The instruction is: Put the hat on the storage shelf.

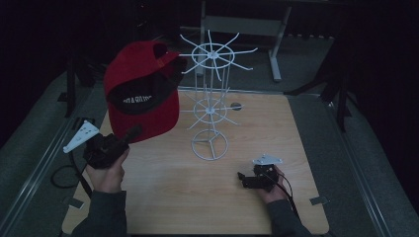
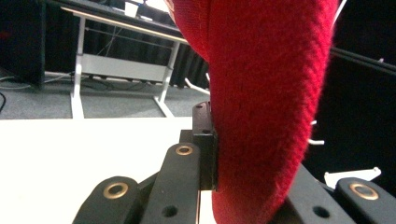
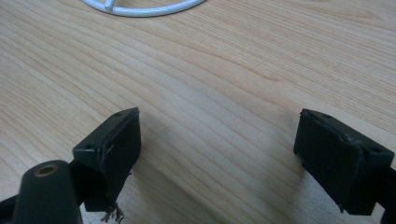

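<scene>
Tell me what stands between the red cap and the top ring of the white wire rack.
Nothing visible does. The left tool holds the red cap by its brim, raised beside the wire rack; the cap's back edge is already near the top ring's prongs.

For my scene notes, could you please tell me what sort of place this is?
Probably a lab or workshop set up for recording: a wooden table on grey carpet, dark curtains around it, and a white-legged workbench behind.

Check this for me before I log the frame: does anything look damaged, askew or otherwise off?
One thing: the pad on a finger of the right gripper looks frayed, with loose threads at its lower edge. Otherwise the red cap is clamped by its brim in the left gripper, and the white wire rack stands upright.
</scene>
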{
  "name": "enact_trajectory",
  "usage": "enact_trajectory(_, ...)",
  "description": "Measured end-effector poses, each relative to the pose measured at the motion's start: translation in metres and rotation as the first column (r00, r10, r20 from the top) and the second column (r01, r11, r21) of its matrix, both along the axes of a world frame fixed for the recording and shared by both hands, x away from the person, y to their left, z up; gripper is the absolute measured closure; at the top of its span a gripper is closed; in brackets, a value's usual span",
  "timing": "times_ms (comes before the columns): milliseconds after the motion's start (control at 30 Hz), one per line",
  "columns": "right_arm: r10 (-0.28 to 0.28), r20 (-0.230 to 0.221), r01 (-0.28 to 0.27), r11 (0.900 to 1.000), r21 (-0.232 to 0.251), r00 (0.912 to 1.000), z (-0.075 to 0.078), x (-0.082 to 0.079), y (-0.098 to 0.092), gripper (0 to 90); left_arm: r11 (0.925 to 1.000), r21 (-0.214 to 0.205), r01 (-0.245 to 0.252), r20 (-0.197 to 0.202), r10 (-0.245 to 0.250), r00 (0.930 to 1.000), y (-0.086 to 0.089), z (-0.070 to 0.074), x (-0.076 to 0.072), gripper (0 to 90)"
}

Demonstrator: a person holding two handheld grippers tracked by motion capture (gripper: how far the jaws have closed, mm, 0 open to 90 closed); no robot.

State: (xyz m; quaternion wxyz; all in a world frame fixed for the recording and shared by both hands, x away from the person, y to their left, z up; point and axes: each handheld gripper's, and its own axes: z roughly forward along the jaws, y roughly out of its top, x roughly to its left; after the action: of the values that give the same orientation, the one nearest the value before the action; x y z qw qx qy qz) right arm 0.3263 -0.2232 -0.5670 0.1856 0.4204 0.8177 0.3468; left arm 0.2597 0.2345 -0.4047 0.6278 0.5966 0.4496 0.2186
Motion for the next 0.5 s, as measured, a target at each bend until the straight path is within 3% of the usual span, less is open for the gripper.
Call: enact_trajectory(500, -0.001, 0.0, 0.001, 1.0, 0.001, 1.0, 0.0, 0.0, 0.0, 14.7, 0.9978, 0.065, 0.014, -0.05, -0.011, 0.9987, -0.018, -0.02, 0.003, 84.3)
